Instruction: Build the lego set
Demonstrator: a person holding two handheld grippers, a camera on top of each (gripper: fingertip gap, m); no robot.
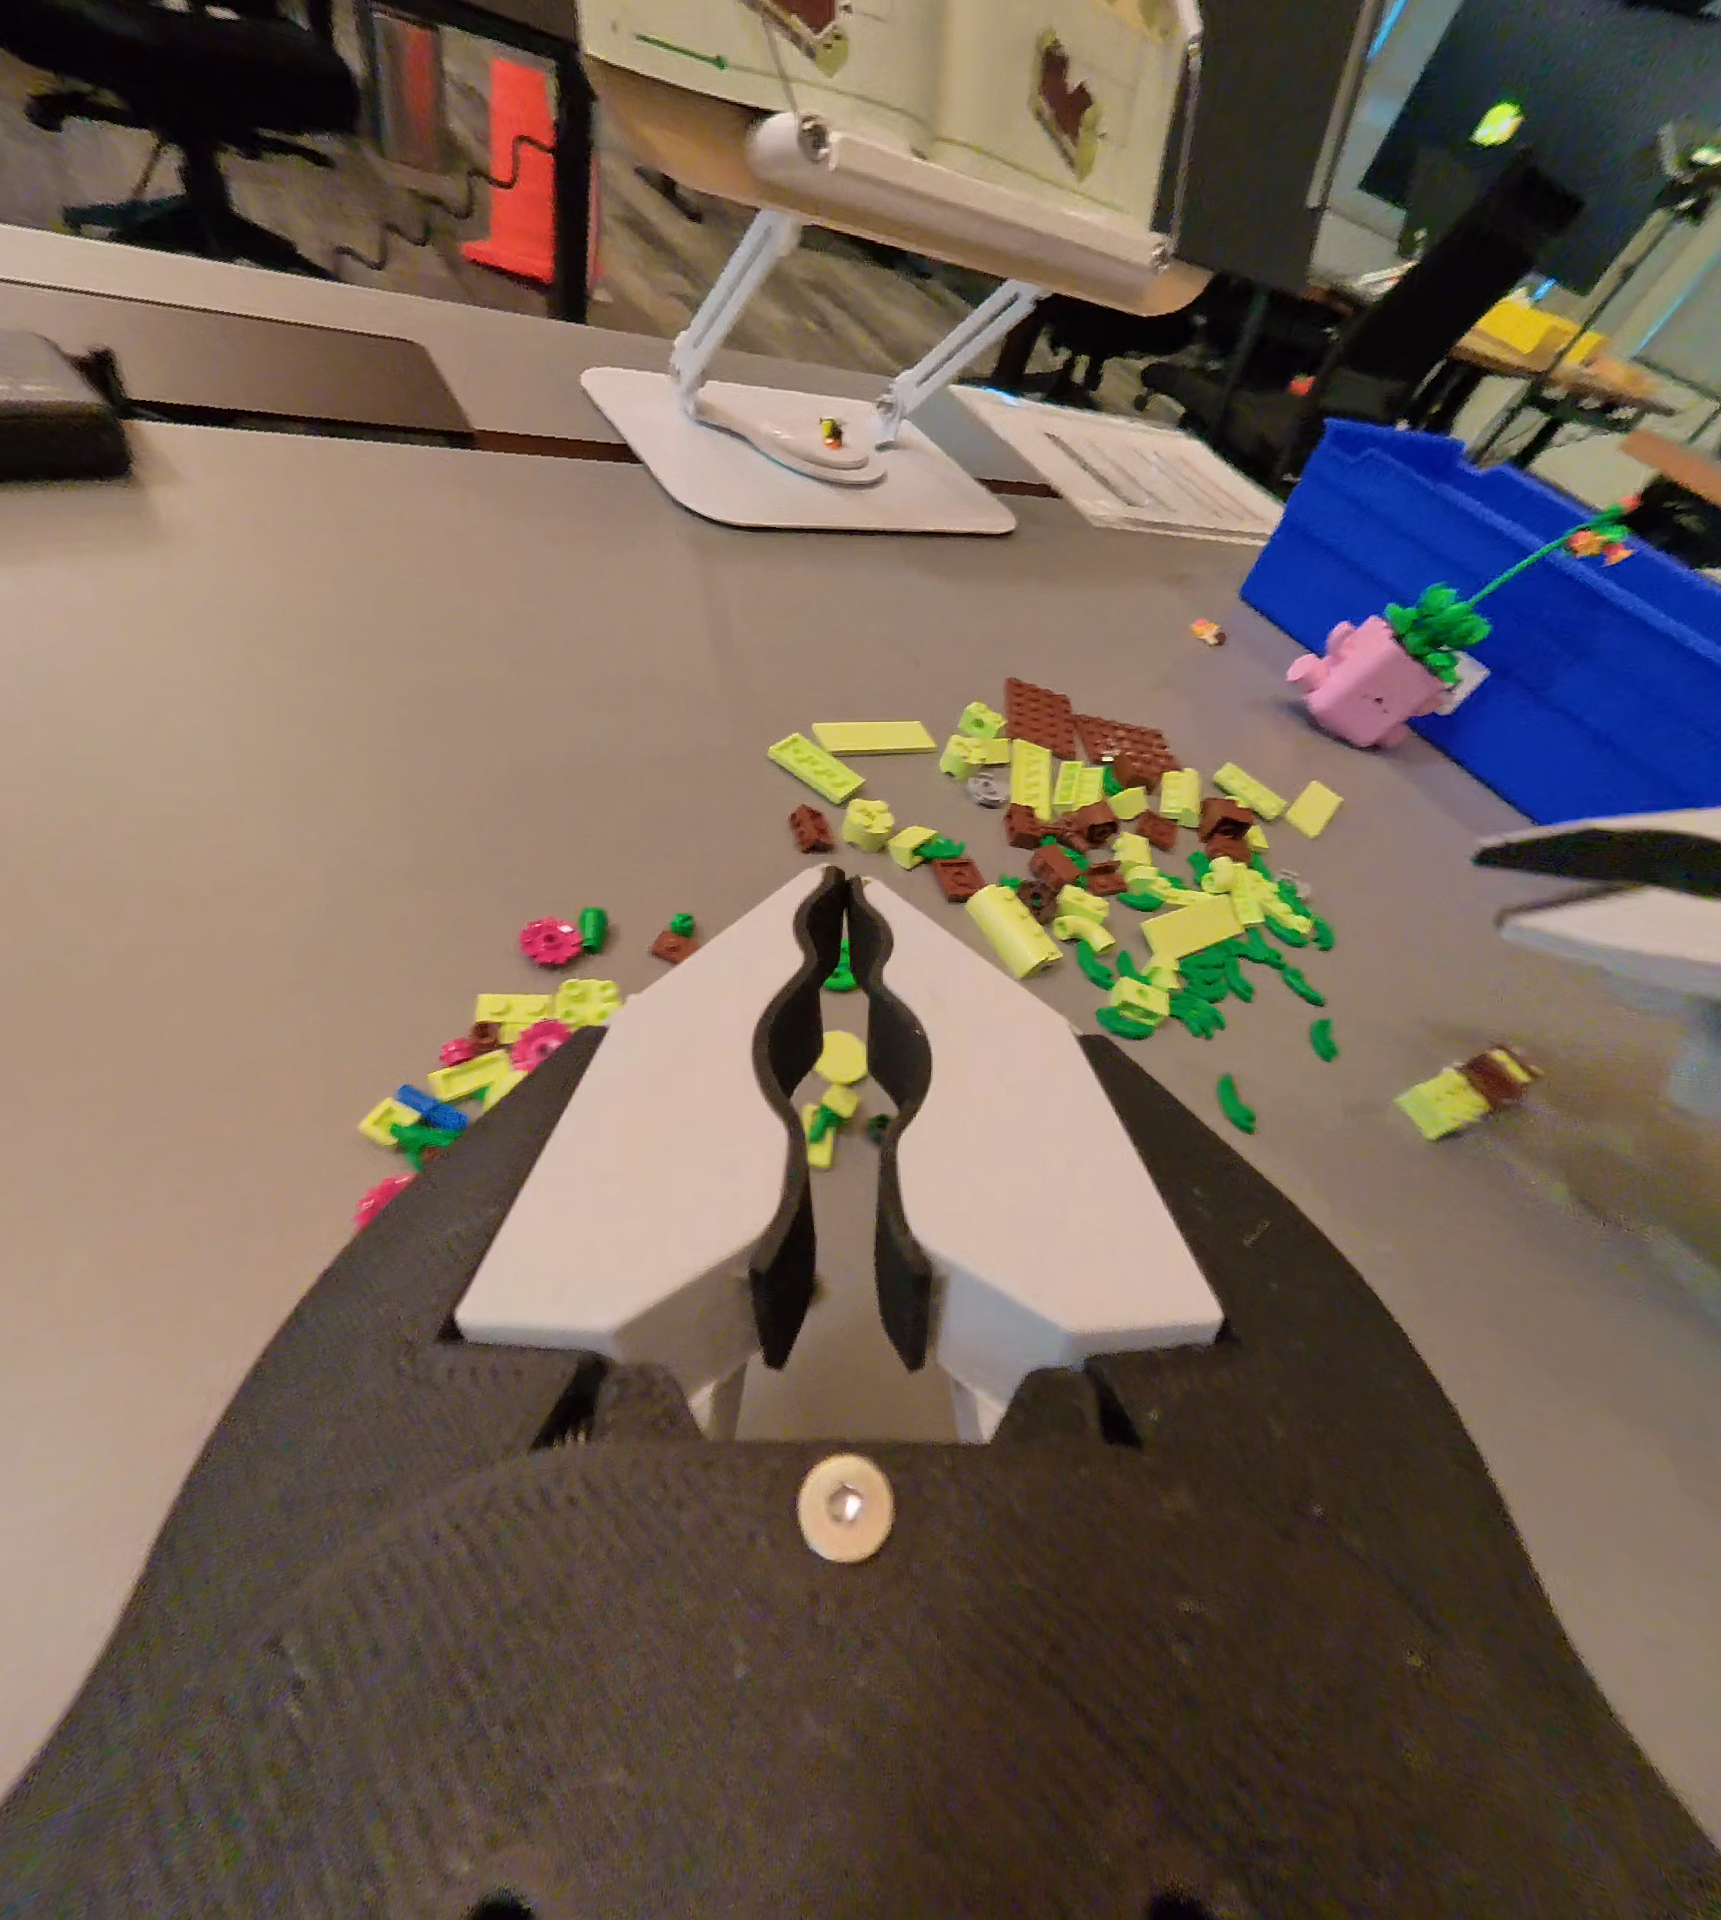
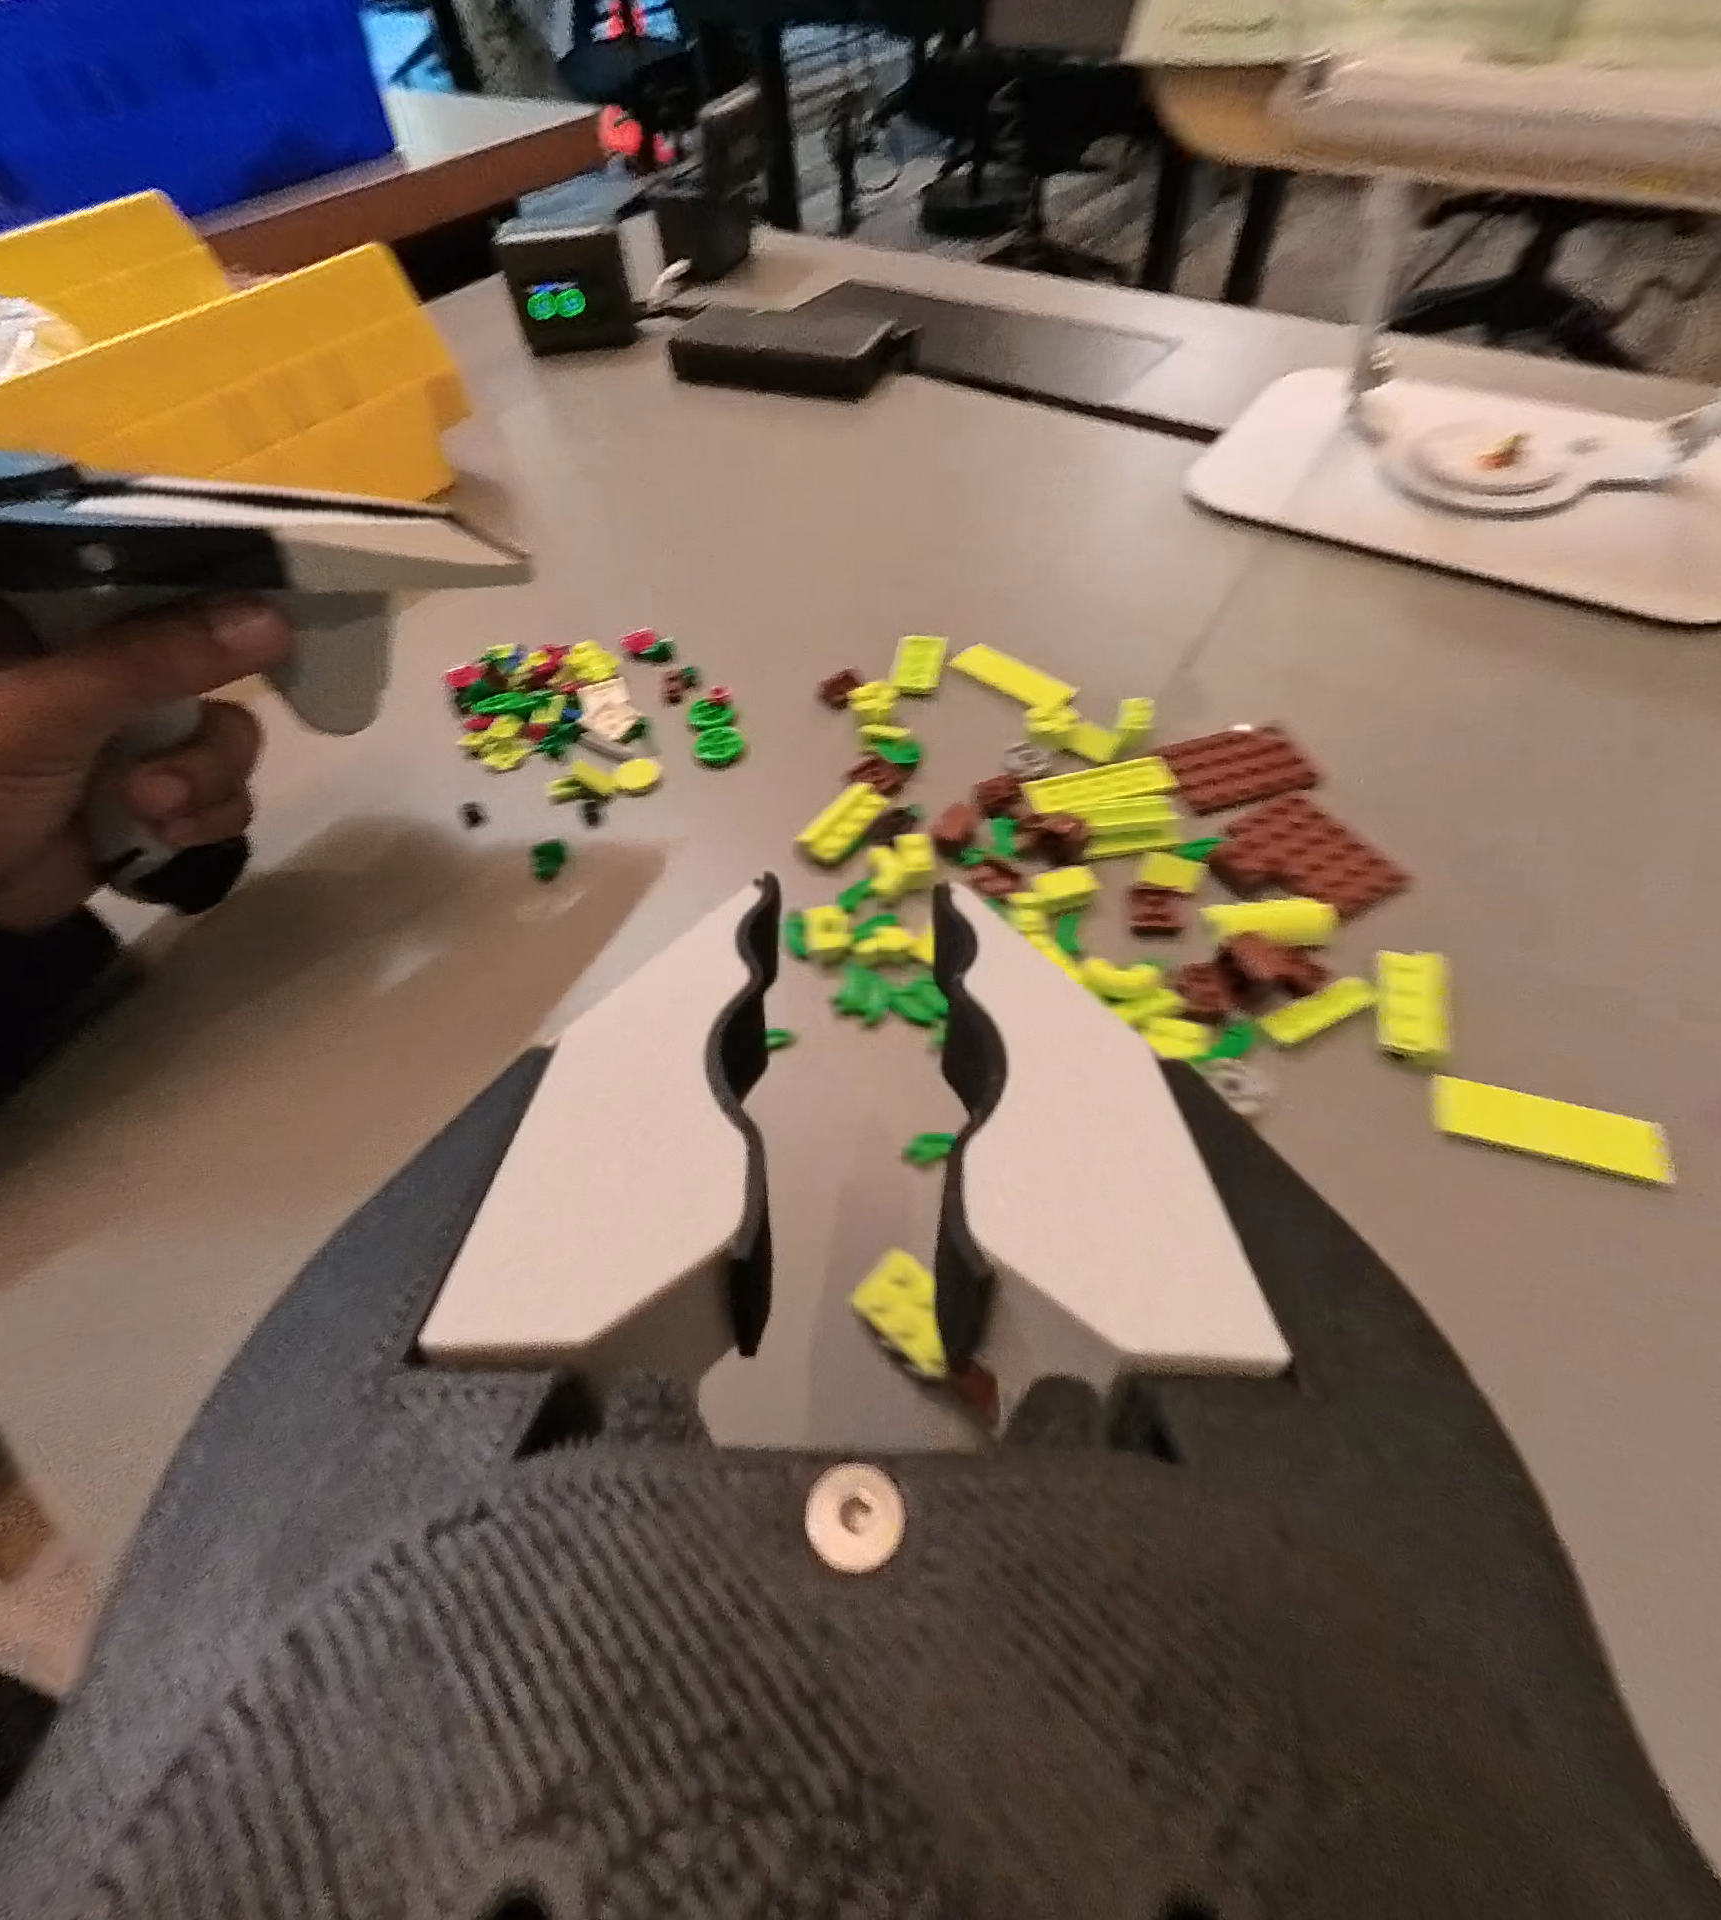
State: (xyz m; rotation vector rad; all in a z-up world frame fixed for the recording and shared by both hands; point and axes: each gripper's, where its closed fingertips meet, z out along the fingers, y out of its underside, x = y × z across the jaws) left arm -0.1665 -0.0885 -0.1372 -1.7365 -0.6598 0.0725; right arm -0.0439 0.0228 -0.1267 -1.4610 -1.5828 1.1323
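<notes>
My left gripper is shut, its pads meeting at the tips with nothing seen between them. It hovers over the grey table, between a small pile with pink flower pieces and a larger pile of lime, brown and green pieces. It also shows in the right wrist view, shut. My right gripper is open with nothing between its pads, above the larger pile. A small lime and brown assembly lies on the table beneath it, also in the left wrist view.
A pink pot build with a green plant leans by a blue bin. A white stand holding a booklet is at the back. Yellow bins and a black box stand at the far left. Left tips to right tips: about 15 cm.
</notes>
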